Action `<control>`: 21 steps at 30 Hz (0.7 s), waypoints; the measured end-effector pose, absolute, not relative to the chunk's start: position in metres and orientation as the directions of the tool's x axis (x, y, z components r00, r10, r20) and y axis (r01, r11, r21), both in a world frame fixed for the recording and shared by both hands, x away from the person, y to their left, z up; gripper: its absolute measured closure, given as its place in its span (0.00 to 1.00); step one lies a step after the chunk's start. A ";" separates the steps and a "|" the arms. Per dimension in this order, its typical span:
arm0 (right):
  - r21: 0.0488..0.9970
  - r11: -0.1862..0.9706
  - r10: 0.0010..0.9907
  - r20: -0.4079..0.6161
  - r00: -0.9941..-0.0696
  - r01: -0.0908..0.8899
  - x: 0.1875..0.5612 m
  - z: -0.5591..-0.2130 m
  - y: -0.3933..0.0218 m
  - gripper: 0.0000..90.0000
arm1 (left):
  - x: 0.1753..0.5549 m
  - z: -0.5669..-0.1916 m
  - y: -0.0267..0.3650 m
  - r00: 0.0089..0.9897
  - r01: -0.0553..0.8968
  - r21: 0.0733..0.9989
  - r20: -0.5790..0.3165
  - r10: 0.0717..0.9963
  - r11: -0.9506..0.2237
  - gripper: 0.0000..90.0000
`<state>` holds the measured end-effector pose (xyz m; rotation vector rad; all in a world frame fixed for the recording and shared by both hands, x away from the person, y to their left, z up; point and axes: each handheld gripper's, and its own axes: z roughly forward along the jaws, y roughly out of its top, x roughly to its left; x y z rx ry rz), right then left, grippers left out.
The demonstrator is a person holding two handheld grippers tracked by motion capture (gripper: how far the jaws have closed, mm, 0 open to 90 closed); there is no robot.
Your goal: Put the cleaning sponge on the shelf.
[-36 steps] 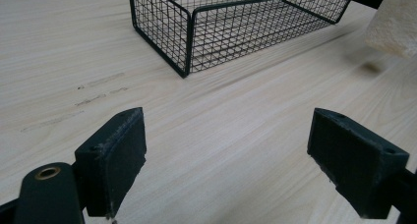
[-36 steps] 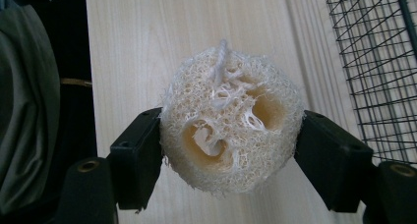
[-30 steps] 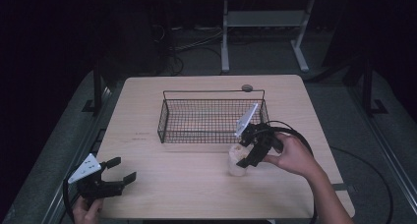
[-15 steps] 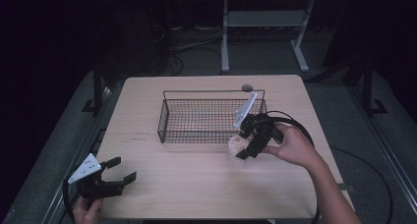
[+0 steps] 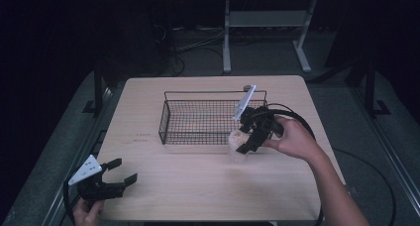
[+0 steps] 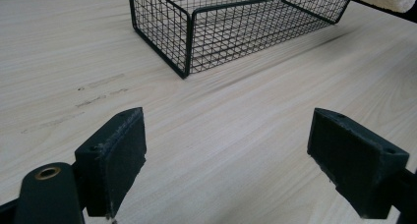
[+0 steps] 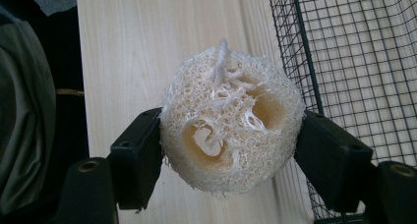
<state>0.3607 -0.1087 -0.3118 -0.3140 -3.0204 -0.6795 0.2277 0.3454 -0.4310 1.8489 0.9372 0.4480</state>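
A pale, round loofah sponge (image 7: 231, 130) with a white string loop sits squeezed between the pads of my right gripper (image 7: 228, 155), which is shut on it. From above, the loofah (image 5: 234, 149) hangs just off the table in front of the right end of the black wire basket (image 5: 163, 122), and the right gripper (image 5: 241, 142) reaches in from the right. The basket (image 7: 364, 52) lies right beside the sponge and holds nothing I can see. My left gripper (image 5: 124, 170) rests open at the table's near left corner, its jaws (image 6: 241, 145) wide apart over bare wood, facing the basket (image 6: 231, 22).
The light wooden table (image 5: 198, 191) has open surface between the two grippers. A small dark round object (image 5: 246, 87) lies at the far edge behind the basket. A black cable (image 5: 302, 124) loops behind the right hand. A white metal stand (image 5: 227, 42) is beyond the table.
My right gripper has lifted the loofah off the table and carried it a little farther, up to the basket's front wall. The left gripper has stayed put.
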 end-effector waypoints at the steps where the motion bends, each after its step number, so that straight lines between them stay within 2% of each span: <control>1: 0.421 0.884 0.189 0.073 -0.979 0.202 0.361 -0.312 -0.109 0.32 | 0.228 -0.431 0.345 0.635 0.407 0.885 -0.096 0.767 -0.225 0.16; 21: 0.407 0.886 0.201 0.087 -0.976 0.219 0.384 -0.297 -0.106 0.32 | 0.227 -0.430 0.345 0.633 0.407 0.885 -0.095 0.768 -0.225 0.16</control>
